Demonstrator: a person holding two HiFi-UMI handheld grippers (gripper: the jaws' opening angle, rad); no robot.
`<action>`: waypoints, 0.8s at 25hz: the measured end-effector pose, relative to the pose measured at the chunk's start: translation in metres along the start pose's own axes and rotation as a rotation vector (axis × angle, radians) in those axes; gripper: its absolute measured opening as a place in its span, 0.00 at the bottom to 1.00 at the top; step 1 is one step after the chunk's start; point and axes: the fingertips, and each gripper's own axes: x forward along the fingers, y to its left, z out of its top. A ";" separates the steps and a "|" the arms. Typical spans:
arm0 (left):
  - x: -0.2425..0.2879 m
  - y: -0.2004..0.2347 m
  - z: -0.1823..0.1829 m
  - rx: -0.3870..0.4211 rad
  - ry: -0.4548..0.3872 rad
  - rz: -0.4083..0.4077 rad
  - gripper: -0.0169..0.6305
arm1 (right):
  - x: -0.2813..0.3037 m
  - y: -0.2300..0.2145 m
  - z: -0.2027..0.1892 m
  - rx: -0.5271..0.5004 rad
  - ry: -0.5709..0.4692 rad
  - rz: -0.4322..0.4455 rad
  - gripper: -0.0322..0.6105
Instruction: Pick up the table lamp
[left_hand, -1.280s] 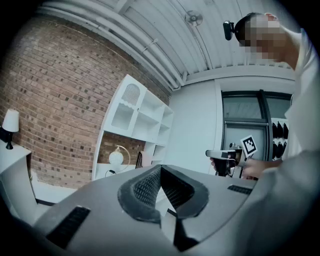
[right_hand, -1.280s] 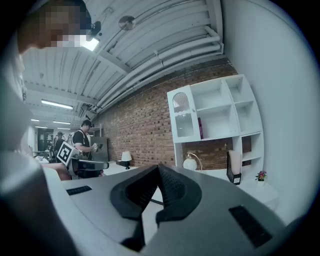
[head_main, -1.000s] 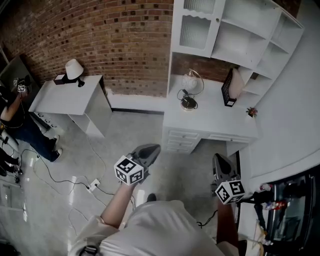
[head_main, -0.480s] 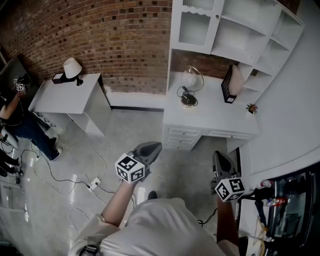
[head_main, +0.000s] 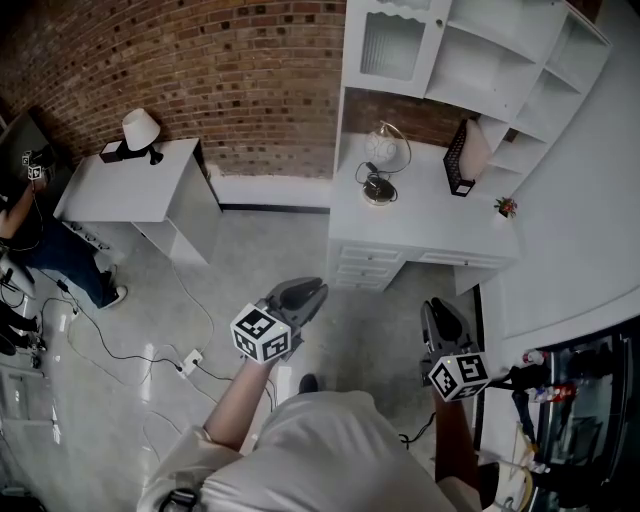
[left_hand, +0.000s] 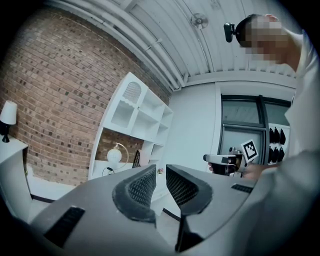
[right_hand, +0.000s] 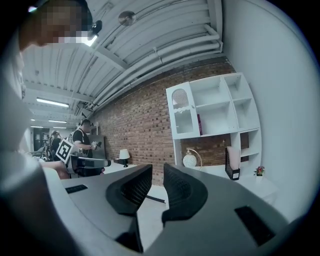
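Both my left gripper and right gripper empty, jaws just opened to a narrow gap, well apart from the table lamp on the white desk.

Shelf unit top cut off at upper edge — bystander half out of frame left

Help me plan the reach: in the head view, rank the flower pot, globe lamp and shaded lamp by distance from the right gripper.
From the right gripper, whose empty jaws have just been opening:
1. Flower pot, right end of the desk.
2. Globe lamp, desk's back left.
3. Shaded lamp, side table, far left.
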 end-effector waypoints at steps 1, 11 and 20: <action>-0.001 0.001 -0.001 -0.002 0.000 -0.002 0.15 | 0.001 0.002 -0.002 0.001 0.005 0.001 0.19; -0.015 0.022 -0.005 -0.037 0.008 -0.027 0.29 | 0.011 0.017 -0.004 -0.009 0.028 -0.033 0.26; -0.024 0.026 -0.016 -0.023 0.047 -0.090 0.29 | 0.009 0.039 -0.021 0.005 0.036 -0.084 0.26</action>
